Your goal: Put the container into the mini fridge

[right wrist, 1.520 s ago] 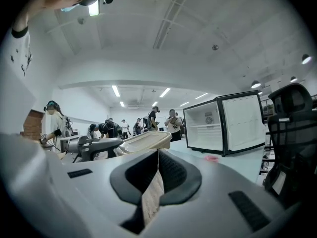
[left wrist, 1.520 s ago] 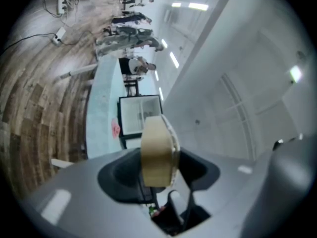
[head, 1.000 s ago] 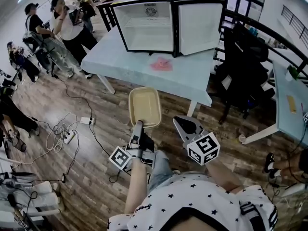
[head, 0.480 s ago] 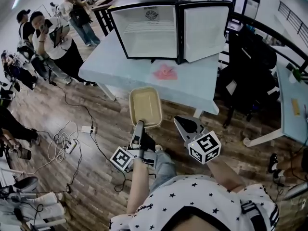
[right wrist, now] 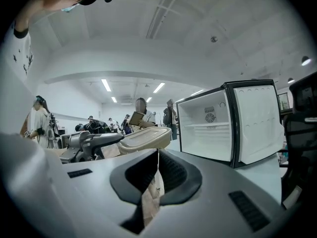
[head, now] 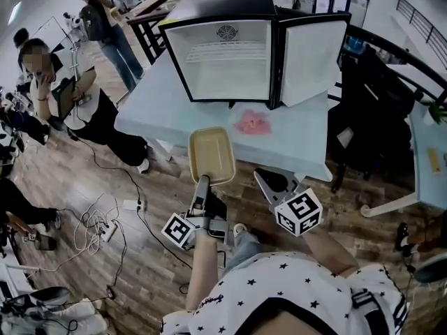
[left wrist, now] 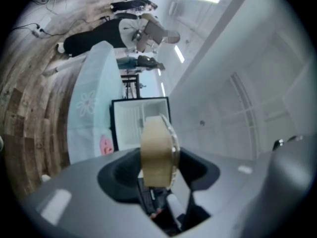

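A beige lidded container is held out level by its near end, my left gripper shut on it. Its far end reaches over the near edge of the pale blue table. On that table stands the black mini fridge, white inside, its door swung open to the right. In the left gripper view the container shows edge-on between the jaws, with the fridge behind it. My right gripper hangs to the container's right, jaws together and empty. The right gripper view shows the container and the fridge.
A pink cloth lies on the table in front of the fridge door. Several people stand or sit at the left. Cables and a power strip lie on the wooden floor. At the right are a black chair and another table.
Both grippers and the container have moved toward the table and fridge, which now look larger and nearer. The container's far end now overlaps the table edge. The grip is unchanged.
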Available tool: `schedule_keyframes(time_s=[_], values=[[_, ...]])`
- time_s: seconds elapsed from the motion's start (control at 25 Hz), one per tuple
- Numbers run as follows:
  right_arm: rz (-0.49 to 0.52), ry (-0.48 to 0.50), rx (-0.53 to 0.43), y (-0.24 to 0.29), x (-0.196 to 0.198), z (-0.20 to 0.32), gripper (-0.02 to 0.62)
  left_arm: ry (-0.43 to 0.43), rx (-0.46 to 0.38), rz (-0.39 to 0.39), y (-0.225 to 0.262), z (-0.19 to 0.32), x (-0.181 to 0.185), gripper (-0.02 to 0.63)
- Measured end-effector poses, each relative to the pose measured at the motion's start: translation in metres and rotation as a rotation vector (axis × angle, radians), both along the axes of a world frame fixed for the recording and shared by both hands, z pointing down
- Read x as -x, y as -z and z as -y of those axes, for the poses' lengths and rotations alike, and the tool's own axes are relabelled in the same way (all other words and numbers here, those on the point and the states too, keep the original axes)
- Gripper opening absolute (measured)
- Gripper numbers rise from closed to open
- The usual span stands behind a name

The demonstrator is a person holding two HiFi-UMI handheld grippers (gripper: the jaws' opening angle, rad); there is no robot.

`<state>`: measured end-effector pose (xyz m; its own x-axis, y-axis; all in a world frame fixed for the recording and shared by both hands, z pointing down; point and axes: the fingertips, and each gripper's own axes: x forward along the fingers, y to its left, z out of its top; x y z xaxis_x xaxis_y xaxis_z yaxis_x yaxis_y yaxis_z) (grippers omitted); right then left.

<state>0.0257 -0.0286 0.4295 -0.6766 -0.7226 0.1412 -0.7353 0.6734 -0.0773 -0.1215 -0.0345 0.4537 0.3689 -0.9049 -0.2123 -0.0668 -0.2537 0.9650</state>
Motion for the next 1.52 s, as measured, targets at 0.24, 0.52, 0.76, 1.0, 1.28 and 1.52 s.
schedule_keyframes(time_s=[0.24,0.52,0.76,1.0,1.28,1.52], values=[[-0.016,-0.025,-0.014,0.008,0.025,0.044,0.021,-0.019,-0.011,-0.002,0.007,0.052,0.03,0.23],[-0.013,-0.066,-0.033,0.009,0.044,0.095,0.021,-0.062,-0.015,-0.003,0.006,0.109,0.048,0.23],[-0.011,-0.103,-0.042,0.009,0.06,0.127,0.021,-0.097,-0.009,-0.018,0.003,0.148,0.062,0.23],[-0.024,-0.138,-0.04,0.008,0.065,0.146,0.021,-0.131,0.001,-0.032,0.005,0.176,0.065,0.23],[-0.03,-0.183,-0.024,0.001,0.054,0.159,0.021,-0.171,0.013,-0.059,0.004,0.207,0.053,0.23],[-0.021,-0.197,-0.018,-0.004,0.043,0.185,0.021,-0.2,0.005,-0.064,0.01,0.236,0.037,0.23]])
